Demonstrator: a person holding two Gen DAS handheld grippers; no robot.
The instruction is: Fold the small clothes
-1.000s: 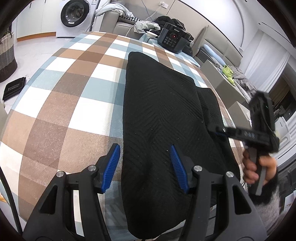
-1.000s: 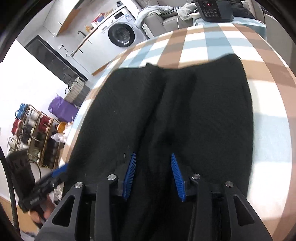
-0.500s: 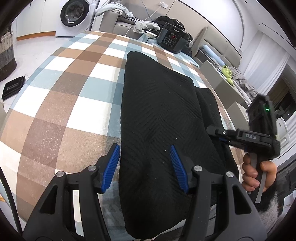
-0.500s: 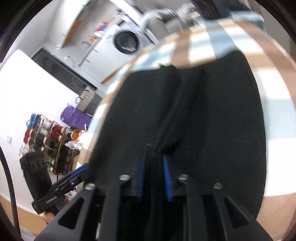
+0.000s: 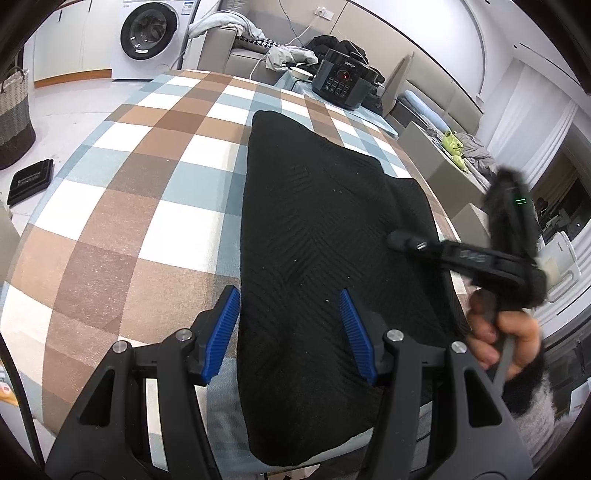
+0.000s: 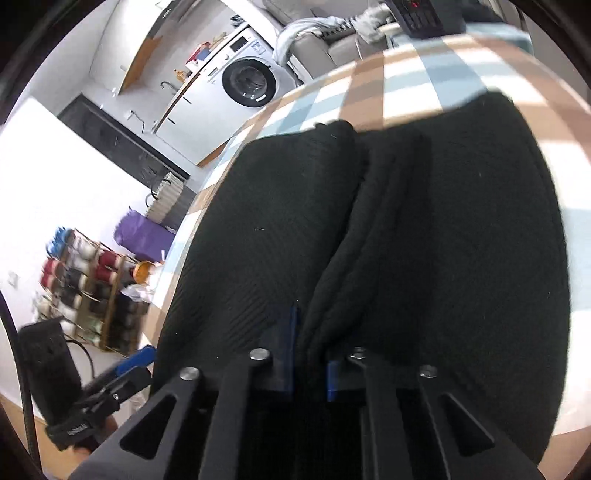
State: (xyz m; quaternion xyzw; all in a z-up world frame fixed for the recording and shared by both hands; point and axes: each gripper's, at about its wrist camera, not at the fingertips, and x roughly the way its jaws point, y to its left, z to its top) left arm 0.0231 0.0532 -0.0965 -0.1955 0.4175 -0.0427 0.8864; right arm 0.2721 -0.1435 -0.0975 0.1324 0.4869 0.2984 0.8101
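Right gripper [image 6: 309, 354], jaws just closing, pinches a thin ridge of the garment [image 5: 314, 229] that may slip out, left gripper [image 5: 290, 332] spread idle.

One black garment [image 5: 317, 229], one checked tablecloth [image 5: 147, 192], two tools, one cooker [image 5: 341, 79], one washing machine [image 5: 149, 33].
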